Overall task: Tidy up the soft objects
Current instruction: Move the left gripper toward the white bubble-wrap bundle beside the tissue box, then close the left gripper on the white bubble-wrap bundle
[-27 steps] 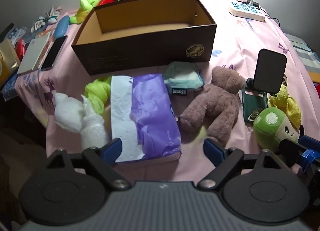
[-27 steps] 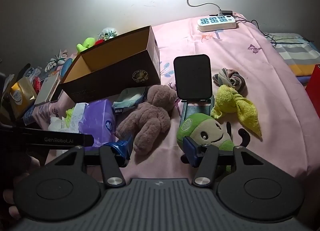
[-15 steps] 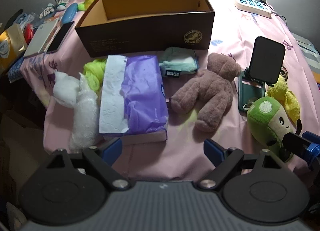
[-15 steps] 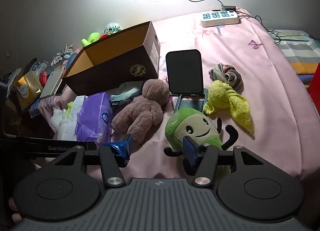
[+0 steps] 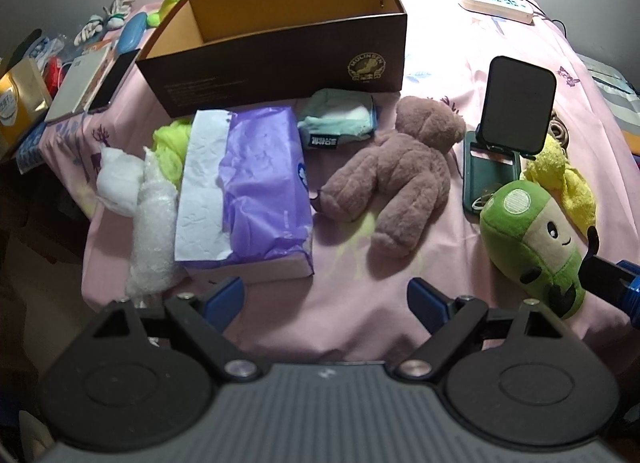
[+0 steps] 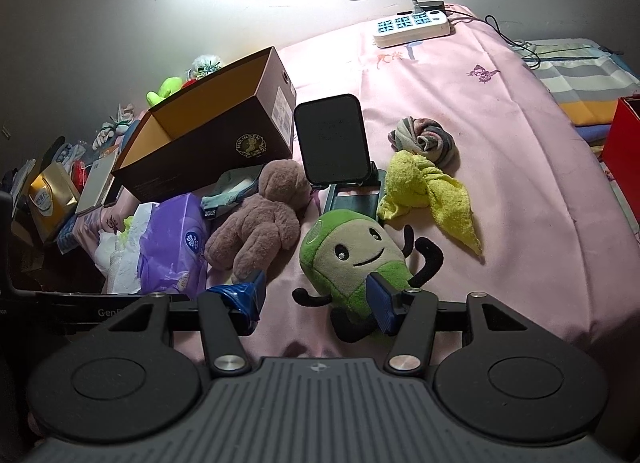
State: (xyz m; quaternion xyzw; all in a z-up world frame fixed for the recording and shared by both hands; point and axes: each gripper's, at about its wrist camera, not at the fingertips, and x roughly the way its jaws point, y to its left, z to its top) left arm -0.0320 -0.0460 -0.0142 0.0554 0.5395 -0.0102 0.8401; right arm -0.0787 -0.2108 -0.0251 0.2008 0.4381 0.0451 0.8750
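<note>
With the left gripper (image 5: 324, 295) jaws spread wide and empty and the right gripper (image 6: 316, 295) jaws open around the green plush (image 6: 356, 259) on the bed (image 6: 500, 183), you risk pinching only its thin black arm.

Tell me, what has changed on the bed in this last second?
Both views pull back: the left hand-held gripper draws away from the tissue pack, and the right hand-held gripper backs off, open around the green plush. Nothing was grabbed. Toys and box stayed put.
</note>
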